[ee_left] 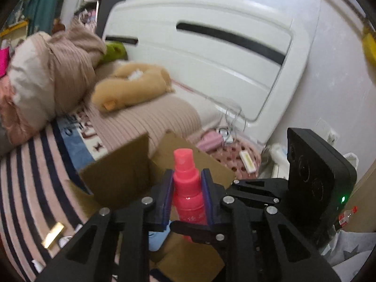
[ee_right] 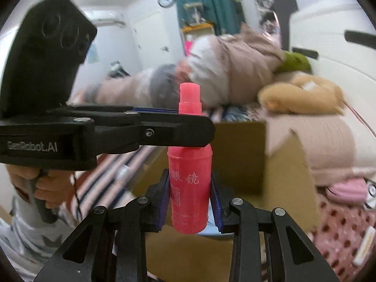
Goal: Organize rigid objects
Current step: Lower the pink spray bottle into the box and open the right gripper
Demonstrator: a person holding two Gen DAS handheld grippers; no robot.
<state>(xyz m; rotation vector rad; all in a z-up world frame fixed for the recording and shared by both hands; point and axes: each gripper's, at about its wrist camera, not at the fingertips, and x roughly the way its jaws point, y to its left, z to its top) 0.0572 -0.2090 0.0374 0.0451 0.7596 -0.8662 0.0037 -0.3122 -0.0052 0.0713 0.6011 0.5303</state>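
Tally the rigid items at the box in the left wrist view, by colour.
Pink: 1, the spray bottle, gripped by both the left gripper and the right gripper
Brown: 1, the open cardboard box
Gold: 1, the small bar on the striped bedding
Total: 3

The pink spray bottle (ee_left: 188, 188) stands upright at the lower centre of both wrist views, its cap on and white printed characters on its body (ee_right: 189, 183). Behind and below it sits the open brown cardboard box (ee_left: 122, 176), flaps raised, filling the lower middle of the frame.
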